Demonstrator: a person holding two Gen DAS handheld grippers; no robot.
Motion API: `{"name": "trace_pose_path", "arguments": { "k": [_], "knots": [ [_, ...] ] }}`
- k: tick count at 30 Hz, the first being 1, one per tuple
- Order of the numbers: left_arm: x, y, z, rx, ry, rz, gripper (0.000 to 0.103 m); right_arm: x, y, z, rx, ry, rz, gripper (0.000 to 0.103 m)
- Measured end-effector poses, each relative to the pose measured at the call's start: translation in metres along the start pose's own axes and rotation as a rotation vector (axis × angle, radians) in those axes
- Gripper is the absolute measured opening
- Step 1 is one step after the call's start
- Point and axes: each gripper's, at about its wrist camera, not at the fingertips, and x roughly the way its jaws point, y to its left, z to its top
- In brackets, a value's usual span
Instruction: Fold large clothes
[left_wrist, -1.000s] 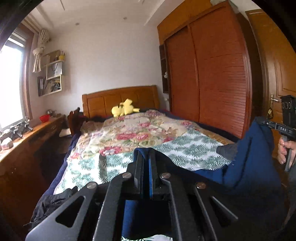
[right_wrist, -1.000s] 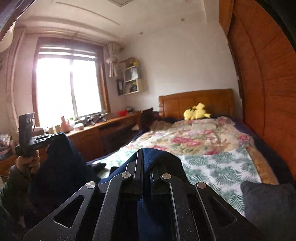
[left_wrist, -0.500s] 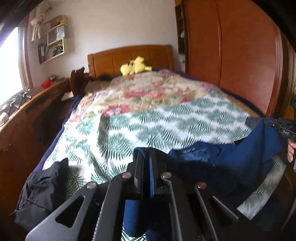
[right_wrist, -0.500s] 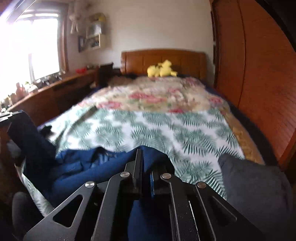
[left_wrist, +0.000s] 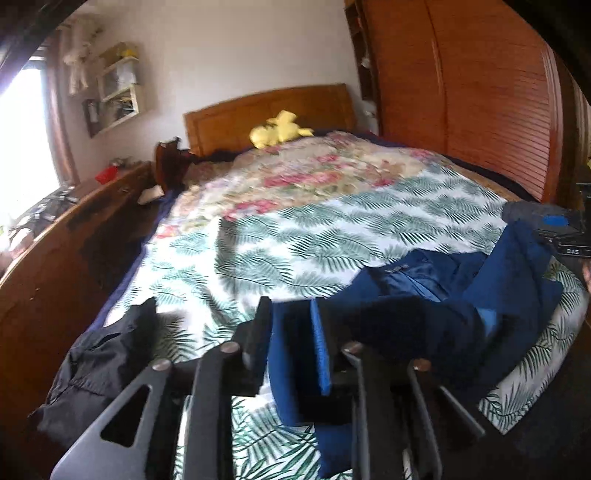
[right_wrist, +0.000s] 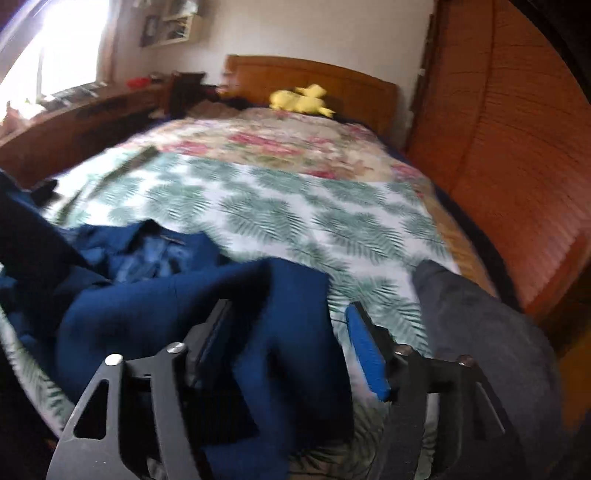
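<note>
A: Bed (left_wrist: 369, 229) first: leaf-print cover, and the blue garment (left_wrist: 461, 295) heaped at its near edge, well short of the headboard.

B: How does it run?

A: Across the bed's foot, spanning from one gripper to the other. Black clothes (left_wrist: 96, 373) lie left, a grey piece (right_wrist: 487, 332) right.

B: Left gripper (left_wrist: 291, 354)?

A: Jaws have just been opening, parted narrowly; blue cloth sits between them, seemingly loose.

B: Right gripper (right_wrist: 288, 343)?

A: Jaws have just opened wide; cloth lies between, unpinched. Both are equally near, each at its own end.
</note>
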Motion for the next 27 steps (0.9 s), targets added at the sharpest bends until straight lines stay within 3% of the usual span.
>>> {"name": "trace_pose_path", "arguments": {
  "k": [5, 9, 15, 23, 27],
  "knots": [
    [-0.015, 0.010, -0.012, -0.071, -0.036, -0.051, 0.026, -0.014, 0.003, -0.002, 0.035, -0.020, 0.096, 0.066],
    [-0.009, 0.001, -0.022, -0.103, -0.051, -0.102, 0.027, -0.025, 0.034, -0.003, -0.026, -0.043, 0.177, 0.066],
    [0.017, -0.027, -0.044, -0.134, -0.049, -0.179, 0.027, -0.006, 0.090, -0.009, -0.065, 0.004, 0.343, 0.066],
    [0.023, -0.053, -0.055, -0.097, -0.050, -0.217, 0.028, 0.033, 0.137, -0.029, -0.150, 0.109, 0.400, 0.066],
    [0.021, -0.058, -0.058, -0.079, -0.056, -0.216, 0.028, 0.048, 0.151, -0.040, -0.221, 0.179, 0.346, 0.066]
  ]
}}
